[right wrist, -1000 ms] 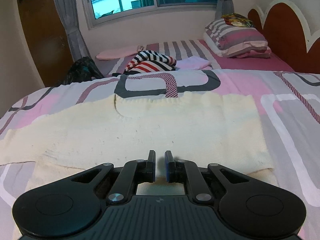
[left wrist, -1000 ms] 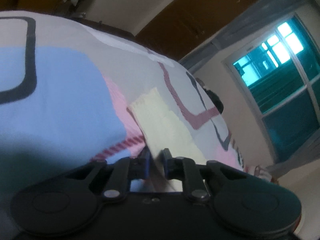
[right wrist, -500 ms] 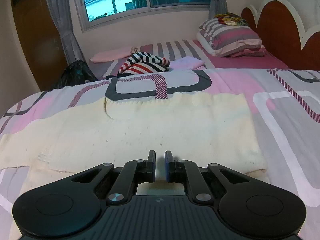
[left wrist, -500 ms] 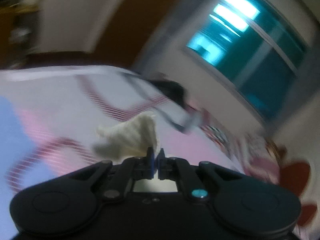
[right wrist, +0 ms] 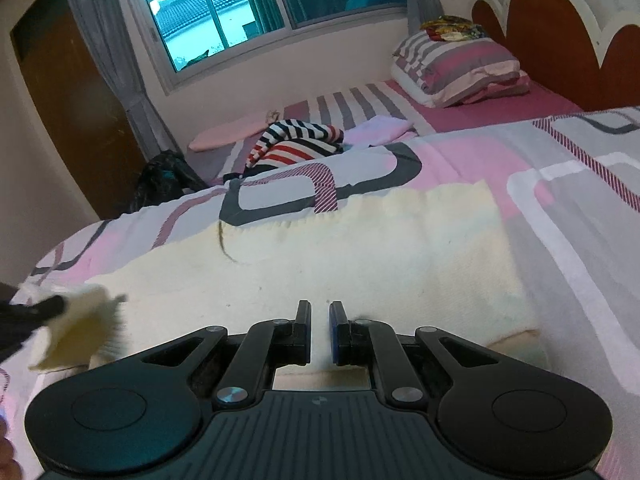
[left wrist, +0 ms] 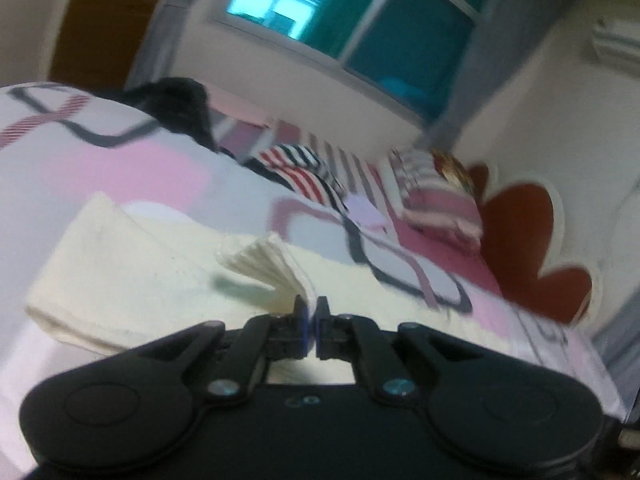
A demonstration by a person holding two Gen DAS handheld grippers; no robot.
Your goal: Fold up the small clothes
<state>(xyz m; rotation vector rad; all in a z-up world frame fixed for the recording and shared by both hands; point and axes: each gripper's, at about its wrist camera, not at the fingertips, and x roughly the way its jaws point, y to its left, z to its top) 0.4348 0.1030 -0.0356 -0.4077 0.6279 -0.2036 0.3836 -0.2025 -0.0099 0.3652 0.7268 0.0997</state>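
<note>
A cream knitted sweater (right wrist: 360,256) lies flat on the patterned bedspread (right wrist: 580,208), partly folded; it also shows in the left wrist view (left wrist: 120,264). My left gripper (left wrist: 311,322) is shut on the sweater's sleeve end (left wrist: 272,264) and holds it lifted over the sweater body. In the right wrist view the left gripper (right wrist: 44,308) with the sleeve (right wrist: 80,328) shows at the left edge. My right gripper (right wrist: 319,332) hovers low over the sweater's near edge, its jaws a narrow gap apart with nothing between them.
A striped garment (right wrist: 296,144) and a pale lilac cloth (right wrist: 380,128) lie further up the bed. A striped pillow (right wrist: 460,68) rests by the red headboard (right wrist: 560,36). A dark bag (right wrist: 164,176) sits near the window wall.
My left gripper has swung the sleeve from the bed's left side in over the sweater body, turning toward the headboard. My right gripper stayed near the hem and tilted slightly.
</note>
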